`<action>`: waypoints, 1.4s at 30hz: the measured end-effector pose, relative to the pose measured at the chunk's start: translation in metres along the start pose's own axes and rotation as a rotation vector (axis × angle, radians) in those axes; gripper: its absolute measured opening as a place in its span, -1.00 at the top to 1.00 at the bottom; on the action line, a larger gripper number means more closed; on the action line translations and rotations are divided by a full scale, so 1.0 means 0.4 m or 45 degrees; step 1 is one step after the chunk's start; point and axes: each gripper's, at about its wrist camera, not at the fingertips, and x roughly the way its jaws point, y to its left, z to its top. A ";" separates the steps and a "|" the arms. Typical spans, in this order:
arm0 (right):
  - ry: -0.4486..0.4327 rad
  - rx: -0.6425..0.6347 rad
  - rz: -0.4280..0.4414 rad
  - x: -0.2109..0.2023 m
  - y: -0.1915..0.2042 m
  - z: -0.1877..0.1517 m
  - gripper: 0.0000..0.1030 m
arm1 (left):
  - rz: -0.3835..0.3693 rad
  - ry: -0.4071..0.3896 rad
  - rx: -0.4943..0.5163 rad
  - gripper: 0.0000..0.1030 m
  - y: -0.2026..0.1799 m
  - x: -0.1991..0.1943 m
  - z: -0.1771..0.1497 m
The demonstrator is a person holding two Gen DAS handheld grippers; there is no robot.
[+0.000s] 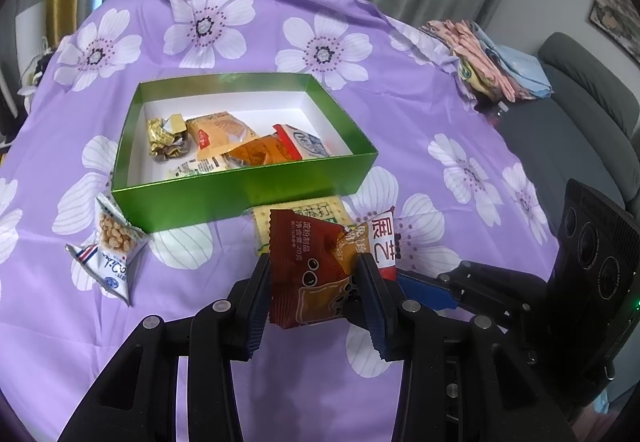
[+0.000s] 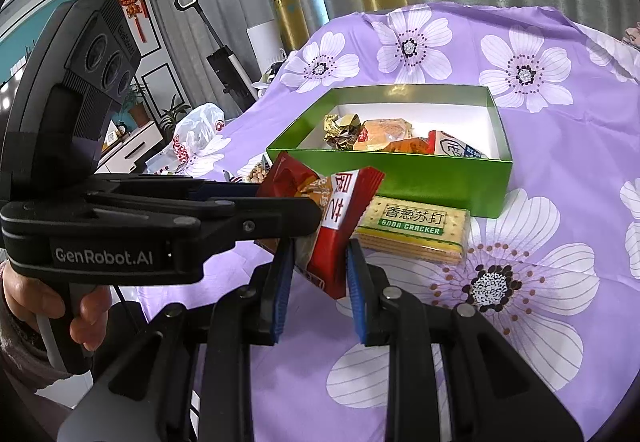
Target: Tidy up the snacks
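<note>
A brown-red snack packet (image 1: 310, 274) is pinched between the pads of the left gripper (image 1: 312, 282), raised off the purple floral cloth (image 1: 460, 114). The right gripper (image 2: 316, 278) stands at the packet's red end; its jaws bracket that end, but whether they press on it cannot be told.

Straight ahead of the left gripper, near, lies the green box (image 1: 248, 186), already holding several wrapped snacks (image 1: 240, 142). Between gripper and box, just below the packet, a soda cracker pack (image 2: 414, 228) rests against the box's near wall. A peanut packet (image 1: 112, 246) lies to the gripper's left on the cloth.

The step in hand is judged to be carrying the packet into the box. It is best lifted above the near wall before being moved forward, and released over the bare white floor at the far side. If both grippers hold it, one should be opened first so the wrapper is not torn.
</note>
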 end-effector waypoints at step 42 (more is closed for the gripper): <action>-0.039 -0.034 -0.040 0.033 -0.015 0.074 0.48 | 0.013 -0.080 0.056 0.19 0.031 0.019 0.087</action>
